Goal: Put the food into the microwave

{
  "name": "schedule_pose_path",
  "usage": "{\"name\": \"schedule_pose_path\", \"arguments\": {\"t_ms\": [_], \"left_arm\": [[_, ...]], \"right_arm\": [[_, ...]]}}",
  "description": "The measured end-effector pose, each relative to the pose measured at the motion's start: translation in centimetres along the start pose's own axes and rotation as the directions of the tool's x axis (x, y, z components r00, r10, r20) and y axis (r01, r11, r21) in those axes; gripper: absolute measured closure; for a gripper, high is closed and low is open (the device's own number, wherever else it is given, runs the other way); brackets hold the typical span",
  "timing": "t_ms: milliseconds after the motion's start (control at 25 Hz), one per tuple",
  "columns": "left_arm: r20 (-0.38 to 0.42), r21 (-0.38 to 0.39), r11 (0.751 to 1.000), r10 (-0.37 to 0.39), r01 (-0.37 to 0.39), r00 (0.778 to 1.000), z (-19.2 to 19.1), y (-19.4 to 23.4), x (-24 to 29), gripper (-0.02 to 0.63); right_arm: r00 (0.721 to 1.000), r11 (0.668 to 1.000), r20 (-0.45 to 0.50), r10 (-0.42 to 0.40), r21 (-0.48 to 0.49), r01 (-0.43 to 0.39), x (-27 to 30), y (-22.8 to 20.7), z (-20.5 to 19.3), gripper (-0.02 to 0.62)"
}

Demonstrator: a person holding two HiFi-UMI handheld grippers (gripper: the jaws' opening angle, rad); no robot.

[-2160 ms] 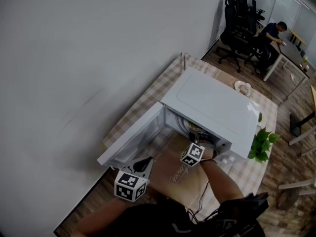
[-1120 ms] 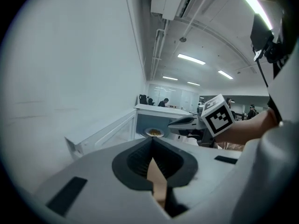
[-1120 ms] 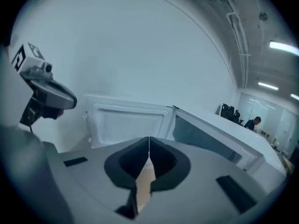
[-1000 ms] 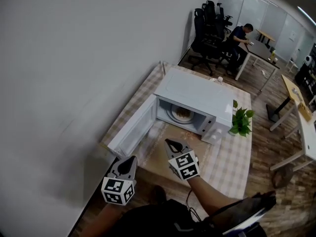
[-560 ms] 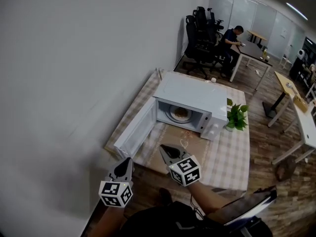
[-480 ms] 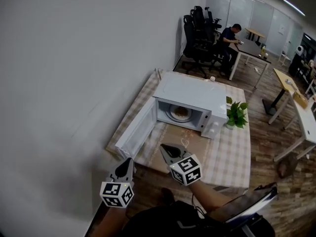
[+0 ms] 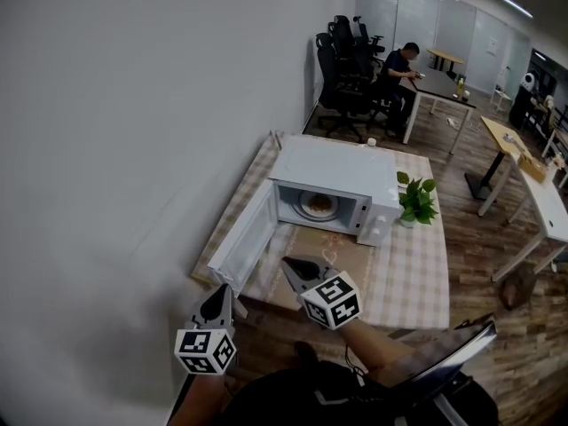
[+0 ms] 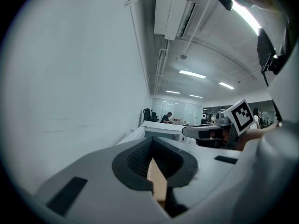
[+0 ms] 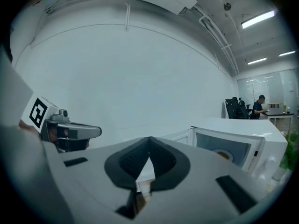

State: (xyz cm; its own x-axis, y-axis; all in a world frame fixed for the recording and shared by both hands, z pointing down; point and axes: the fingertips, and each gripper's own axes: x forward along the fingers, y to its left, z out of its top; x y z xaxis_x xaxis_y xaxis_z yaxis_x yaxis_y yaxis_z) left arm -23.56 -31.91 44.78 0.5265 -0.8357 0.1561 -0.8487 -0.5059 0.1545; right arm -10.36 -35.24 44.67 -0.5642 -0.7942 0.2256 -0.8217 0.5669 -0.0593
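The white microwave (image 7: 330, 177) stands on the table with its door (image 7: 246, 243) swung open to the left. A plate of food (image 7: 318, 205) sits inside on the turntable and also shows in the right gripper view (image 9: 223, 154). My right gripper (image 7: 286, 262) hovers over the table's near edge, well short of the microwave, jaws shut and holding nothing. My left gripper (image 7: 219, 289) hangs lower left, off the table's corner, also shut with nothing in it. In their own views the left gripper (image 8: 152, 146) and right gripper (image 9: 149, 147) each show jaws meeting at the tip.
A checkered cloth covers the table (image 7: 404, 273), with a brown mat (image 7: 335, 248) in front of the microwave. A potted plant (image 7: 413, 201) stands to the microwave's right. A white wall runs along the left. Office chairs (image 7: 342, 51) and a seated person (image 7: 399, 65) are far behind.
The right gripper has drawn back out of the microwave opening, leaving the food inside. Both grippers and the head view have moved away from the table.
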Motion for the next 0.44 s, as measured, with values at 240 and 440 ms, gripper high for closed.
{"name": "schedule_pose_path", "arguments": {"t_ms": [240,440], "left_arm": [[-0.009,0.001,1.0,-0.018,0.018,1.0,-0.11,-0.46,0.26,0.597],[-0.01,-0.017,1.0,-0.013,0.013,1.0,-0.34,-0.07,0.81,0.598]], "right_arm": [[1.0,1.0,-0.004,-0.01,0.001,0.01,-0.1,-0.08,-0.07,0.588],[1.0,1.0,-0.01,-0.016,0.005,0.016,0.15,-0.6,-0.52,0.588]]}}
